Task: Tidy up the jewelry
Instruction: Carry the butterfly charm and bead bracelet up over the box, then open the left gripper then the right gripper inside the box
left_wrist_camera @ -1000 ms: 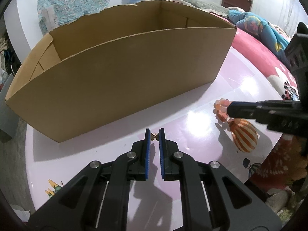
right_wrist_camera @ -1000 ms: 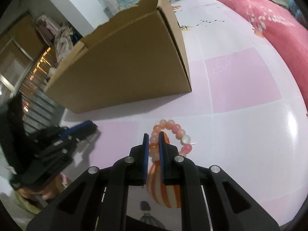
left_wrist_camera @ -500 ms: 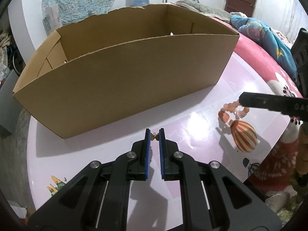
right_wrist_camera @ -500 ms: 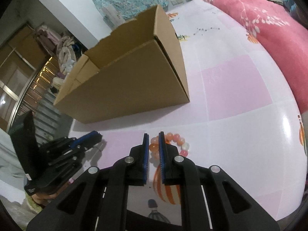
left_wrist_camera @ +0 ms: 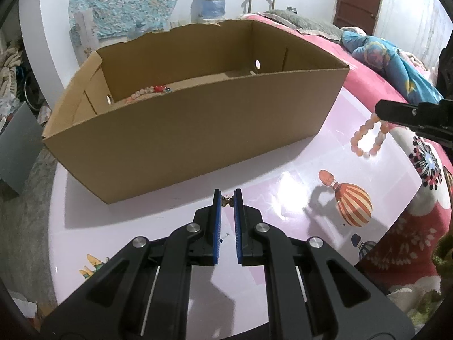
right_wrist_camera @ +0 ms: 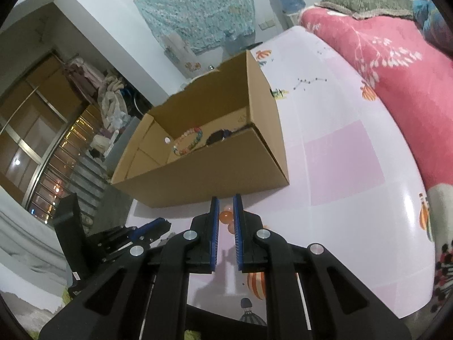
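1. Your right gripper (right_wrist_camera: 225, 208) has just lifted the orange bead bracelet (left_wrist_camera: 368, 136) clear of the table (left_wrist_camera: 254, 170). It lay on the surface over the balloon print (left_wrist_camera: 352, 204) a moment ago and now dangles in the air, so the pick is done and only the carry to the box is left.
2. That gripper is pinched narrow on the beads; in its own view you see just 2 of them between the blue pads (right_wrist_camera: 215, 226).
3. Your left gripper (left_wrist_camera: 225, 201) has barely shifted. It is clamped narrow on a small gold butterfly charm (left_wrist_camera: 226, 201), held low over the table just near the box's front wall.
4. The open cardboard box (left_wrist_camera: 198, 130) sits on the far side of both grippers. Inside, a pale bead bracelet (right_wrist_camera: 188, 141) and a dark piece (right_wrist_camera: 218, 137) already lie on the floor, so the sorting looks partly done.
5. The near wall of the box stands tall between both loads and the inside. I'd judge both hands need more height to clear that rim.
6. The hanging loop swings freely and could snag the right corner of the box. A pink blanket (right_wrist_camera: 396, 85) lies to the far right, well clear.
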`<state>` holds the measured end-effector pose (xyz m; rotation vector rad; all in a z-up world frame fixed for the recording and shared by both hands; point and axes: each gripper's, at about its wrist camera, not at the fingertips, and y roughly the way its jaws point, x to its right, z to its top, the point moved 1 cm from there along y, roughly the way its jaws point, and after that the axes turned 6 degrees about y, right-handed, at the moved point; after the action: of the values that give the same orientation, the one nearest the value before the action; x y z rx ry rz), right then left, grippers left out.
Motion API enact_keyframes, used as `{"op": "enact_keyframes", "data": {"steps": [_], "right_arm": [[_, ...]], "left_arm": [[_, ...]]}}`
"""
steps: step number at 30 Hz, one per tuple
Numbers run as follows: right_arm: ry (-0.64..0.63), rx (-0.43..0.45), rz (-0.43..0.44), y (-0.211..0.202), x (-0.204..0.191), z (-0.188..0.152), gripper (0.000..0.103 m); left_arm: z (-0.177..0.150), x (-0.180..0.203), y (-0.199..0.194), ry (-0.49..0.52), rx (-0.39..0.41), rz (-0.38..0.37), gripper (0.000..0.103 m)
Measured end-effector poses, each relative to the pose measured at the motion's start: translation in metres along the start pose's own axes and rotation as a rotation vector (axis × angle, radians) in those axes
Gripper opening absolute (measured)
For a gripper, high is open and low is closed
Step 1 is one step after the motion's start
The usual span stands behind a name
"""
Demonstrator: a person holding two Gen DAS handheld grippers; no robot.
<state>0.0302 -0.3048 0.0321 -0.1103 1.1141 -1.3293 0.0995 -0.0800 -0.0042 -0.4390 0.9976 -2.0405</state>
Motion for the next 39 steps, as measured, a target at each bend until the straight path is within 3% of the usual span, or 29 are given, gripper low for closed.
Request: {"op": "enact_keyframes", "data": {"steps": [18,24,33,39], "right_arm": [[-0.064,0.017,0.032,-0.006,-0.032,0.000,0.010],[-0.106,0.045,0.056,-0.015,-0.053,0.004,0.010],[-0.185,0.137,0.132,-0.037,-0.084,0.040,0.010],[-0.215,0.134,0.153,-0.025,-0.090,0.072,0.010]], "left_arm": [[0.003,-0.012,-0.041,-0.026,0.056,0.081,0.008],[0.013,-0.020,-0.071,-0.011,0.130,0.104,0.008],[0.051,-0.049,-0.115,-0.005,0.251,0.085,0.008],[0.079,-0.065,-0.099,-0.020,0.235,0.051,0.008]]}}
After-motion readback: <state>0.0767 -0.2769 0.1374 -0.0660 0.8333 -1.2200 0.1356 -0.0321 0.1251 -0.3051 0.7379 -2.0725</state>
